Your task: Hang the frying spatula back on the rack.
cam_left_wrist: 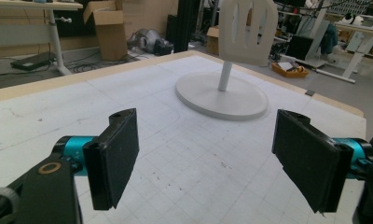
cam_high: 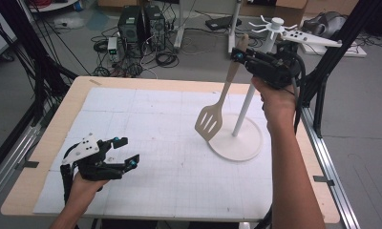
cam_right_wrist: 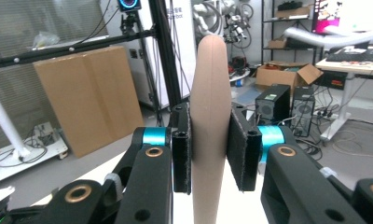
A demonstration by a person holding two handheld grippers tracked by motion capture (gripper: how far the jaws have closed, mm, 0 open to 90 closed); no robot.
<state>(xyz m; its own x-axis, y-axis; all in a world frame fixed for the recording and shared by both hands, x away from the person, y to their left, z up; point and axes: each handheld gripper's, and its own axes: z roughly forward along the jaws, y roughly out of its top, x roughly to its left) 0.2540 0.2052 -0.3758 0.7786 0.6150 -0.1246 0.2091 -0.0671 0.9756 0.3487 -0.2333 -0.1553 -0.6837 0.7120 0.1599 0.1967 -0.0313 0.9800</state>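
Note:
A beige slotted spatula hangs in the air above the white gridded mat, its blade just over the round base of a white utensil stand. My right gripper is shut on the top of the spatula's handle, the pads pressing both sides. The stand's pole rises to a hub with white hooks. My left gripper rests low at the mat's front left, open with nothing between its fingers. In the left gripper view the spatula blade hangs before the stand's base.
The wooden table has black frame posts on both sides. Computer towers and cables lie on the floor beyond the far edge. A metal rail runs along the table's right side.

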